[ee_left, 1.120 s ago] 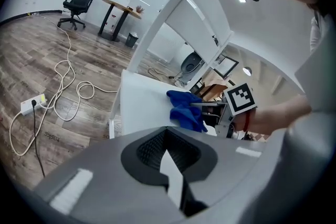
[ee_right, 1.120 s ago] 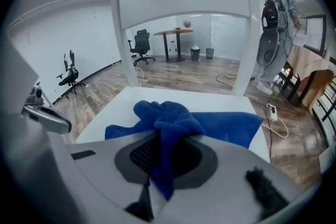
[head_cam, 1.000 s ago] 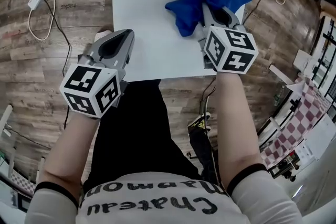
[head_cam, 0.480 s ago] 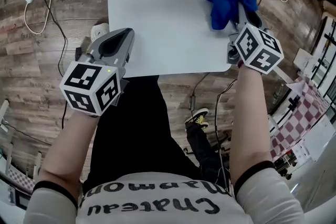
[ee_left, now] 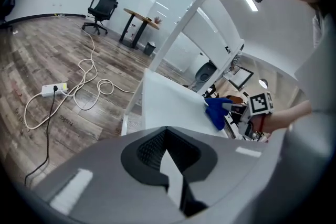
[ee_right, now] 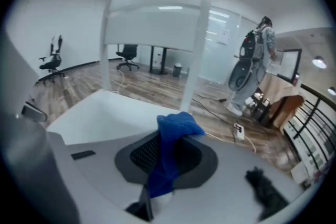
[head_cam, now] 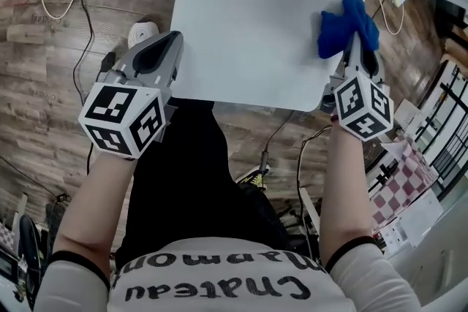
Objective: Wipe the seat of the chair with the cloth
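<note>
The seat (head_cam: 248, 18) is one broad, flat white panel, rigid and smooth. It should take wiping pressure without giving, and a cloth will slide over it easily. There is one chair, and its white backrest (ee_right: 157, 18) rises beyond the seat in the right gripper view. The seat carries nothing but the cloth, and wood floor shows all around it.

There are two tools. The left tool (head_cam: 168, 44) sits just beside the seat's near left edge. Its jaws are drawn together with nothing that I can make out between them, so it takes no part in the wiping. The right tool (head_cam: 356, 55) is at the seat's right edge, clenched on the cloth.

The cloth (head_cam: 344, 27) is the only one, a small blue piece bunched into a soft wad. It lies on the seat's right margin, close to the far corner. It looks light, limp and a little fuzzy, so it will fold and drag rather than hold a shape. A pinch on a gathered fold, as here, suits it best. In the right gripper view a strip of it (ee_right: 170, 149) runs down between the jaws, with the loose bulk ahead of the tips to meet the surface.
</note>
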The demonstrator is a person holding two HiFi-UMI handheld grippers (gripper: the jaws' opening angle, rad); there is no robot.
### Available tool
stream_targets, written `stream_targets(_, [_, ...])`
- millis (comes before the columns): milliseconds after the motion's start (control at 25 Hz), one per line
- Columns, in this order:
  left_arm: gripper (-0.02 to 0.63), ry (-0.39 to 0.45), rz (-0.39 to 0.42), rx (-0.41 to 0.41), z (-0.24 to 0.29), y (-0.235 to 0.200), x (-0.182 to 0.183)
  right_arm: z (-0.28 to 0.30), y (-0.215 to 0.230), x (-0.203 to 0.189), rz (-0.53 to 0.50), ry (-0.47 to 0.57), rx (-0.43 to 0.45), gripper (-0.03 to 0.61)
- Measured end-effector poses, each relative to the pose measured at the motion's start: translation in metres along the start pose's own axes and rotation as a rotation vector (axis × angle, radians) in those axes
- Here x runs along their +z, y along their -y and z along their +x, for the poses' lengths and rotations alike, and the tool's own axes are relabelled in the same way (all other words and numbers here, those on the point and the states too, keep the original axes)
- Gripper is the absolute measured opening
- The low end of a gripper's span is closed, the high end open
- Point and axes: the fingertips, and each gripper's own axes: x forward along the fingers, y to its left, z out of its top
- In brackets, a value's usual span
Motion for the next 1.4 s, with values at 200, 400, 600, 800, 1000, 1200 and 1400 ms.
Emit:
stream_targets(200, [0.009, 0.054, -0.092, 0.051, -0.026, 0.004, -0.008, -0.035, -0.133, -0.006, -0.063, 0.003, 0.306, 0.058])
stream_targets(400, [0.008, 0.094, -0.098, 0.071, -0.059, 0.004, -0.005, -0.06, -0.244, -0.005, -0.167, -0.017, 0.534, 0.058])
stream_targets(600, [0.009, 0.134, -0.15, 0.115, -0.091, -0.006, -0.001, -0.096, -0.331, 0.022, 0.035, -0.015, 0.909, 0.057])
stream_targets(800, [0.009, 0.141, -0.185, 0.121, -0.115, -0.016, -0.001, -0.057, -0.321, 0.016, 0.065, -0.121, 0.728, 0.057])
stream_targets(1000, [0.009, 0.133, -0.213, 0.119, -0.115, -0.026, -0.006, -0.014, -0.319, 0.003, -0.266, -0.14, 0.518, 0.057])
stream_targets(1200, [0.009, 0.082, -0.229, 0.095, -0.097, -0.03, -0.013, -0.017, -0.329, -0.001, -0.39, -0.013, 0.521, 0.054])
stream_targets(1400, [0.009, 0.008, -0.161, 0.047, -0.078, -0.012, -0.011, -0.021, -0.303, -0.009, -0.376, -0.01, 0.491, 0.054])
